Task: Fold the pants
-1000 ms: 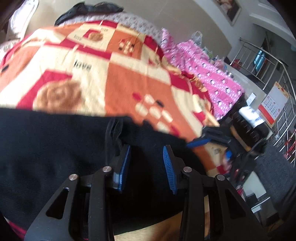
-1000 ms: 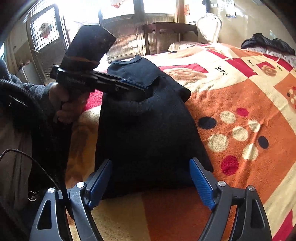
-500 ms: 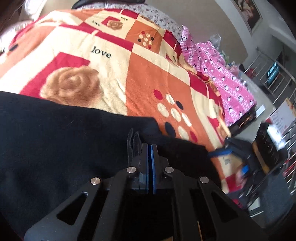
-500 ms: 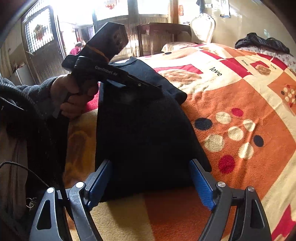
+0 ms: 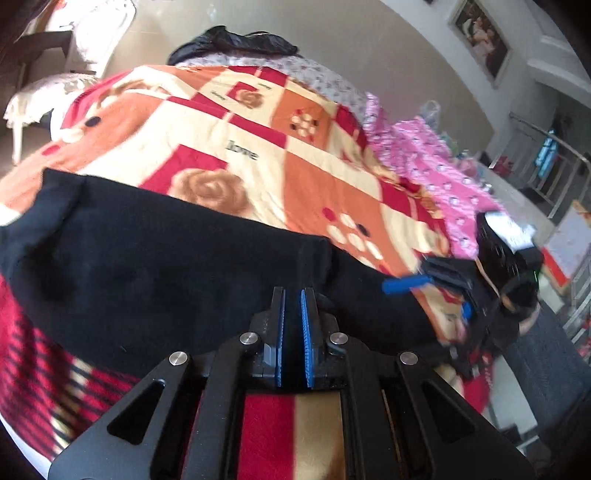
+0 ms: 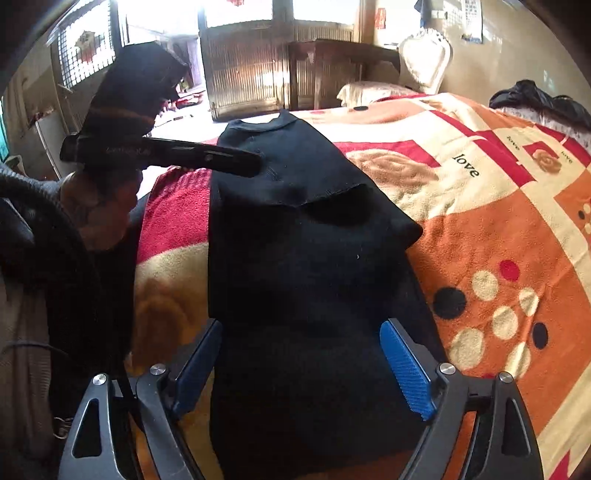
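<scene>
Two views. Left wrist: left gripper clamped tight on a fold of pants, ready to carry it over. Right wrist: right gripper wide, empty, straddling pants' near end on blanket.

Home bedroom. Bed w/ patterned blanket (roses, "love"), pink sheet alongside, framed pic on wall. White chair, dark wood table & barred window at the far end. Clothes pile by the wall, metal rail at one side.
</scene>
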Demonstrator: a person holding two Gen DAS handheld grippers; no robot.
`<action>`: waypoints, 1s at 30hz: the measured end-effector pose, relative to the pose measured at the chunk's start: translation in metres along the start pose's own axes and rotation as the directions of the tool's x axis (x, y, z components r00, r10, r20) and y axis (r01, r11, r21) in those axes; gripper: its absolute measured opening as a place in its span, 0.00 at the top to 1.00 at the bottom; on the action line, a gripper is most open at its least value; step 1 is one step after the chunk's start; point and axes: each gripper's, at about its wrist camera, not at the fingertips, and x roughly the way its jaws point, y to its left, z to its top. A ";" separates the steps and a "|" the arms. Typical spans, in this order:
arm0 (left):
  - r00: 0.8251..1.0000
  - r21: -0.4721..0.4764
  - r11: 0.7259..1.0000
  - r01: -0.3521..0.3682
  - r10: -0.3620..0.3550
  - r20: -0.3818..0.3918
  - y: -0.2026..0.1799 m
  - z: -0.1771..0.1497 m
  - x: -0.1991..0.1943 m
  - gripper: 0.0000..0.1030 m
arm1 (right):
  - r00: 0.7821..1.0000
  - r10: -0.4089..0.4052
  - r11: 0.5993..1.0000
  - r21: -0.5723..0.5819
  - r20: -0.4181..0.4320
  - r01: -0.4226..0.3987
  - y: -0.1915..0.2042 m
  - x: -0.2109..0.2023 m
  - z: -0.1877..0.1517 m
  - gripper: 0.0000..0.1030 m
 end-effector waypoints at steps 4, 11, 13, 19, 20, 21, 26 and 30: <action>0.998 0.113 0.993 0.044 -0.039 -0.041 -0.028 -0.009 0.009 0.95 | 0.997 0.029 0.999 -0.020 0.072 -0.028 -0.004 -0.013 0.026 0.22; 0.993 0.113 0.993 0.026 -0.013 -0.114 -0.025 -0.021 0.027 0.92 | 0.993 0.115 0.991 -0.068 -0.007 -0.115 -0.010 0.022 0.060 0.35; 0.993 0.097 0.995 0.038 -0.027 -0.115 -0.022 -0.022 0.026 0.92 | 0.990 0.132 0.987 -0.090 -0.042 -0.135 -0.006 0.036 0.063 0.37; 0.993 0.073 0.996 0.042 -0.034 -0.111 -0.019 -0.023 0.026 0.91 | 0.996 0.043 0.991 -0.120 -0.073 -0.051 -0.004 0.055 0.066 0.34; 0.993 0.074 0.997 0.036 -0.028 -0.110 -0.020 -0.023 0.026 0.92 | 0.996 0.031 0.991 -0.129 -0.087 -0.042 -0.003 0.059 0.065 0.34; 0.994 0.077 0.997 0.030 -0.022 -0.106 -0.021 -0.024 0.025 0.92 | 0.996 0.033 0.992 -0.122 -0.084 -0.044 -0.003 0.060 0.065 0.33; 0.995 0.078 0.997 -0.020 0.027 -0.094 -0.020 -0.023 0.020 0.91 | 0.993 0.068 0.994 -0.076 -0.093 -0.075 -0.007 0.067 0.065 0.25; 0.997 0.043 0.997 -0.068 0.070 -0.035 -0.009 -0.020 0.003 0.91 | 0.993 0.066 0.994 -0.079 -0.099 -0.073 -0.006 0.072 0.065 0.20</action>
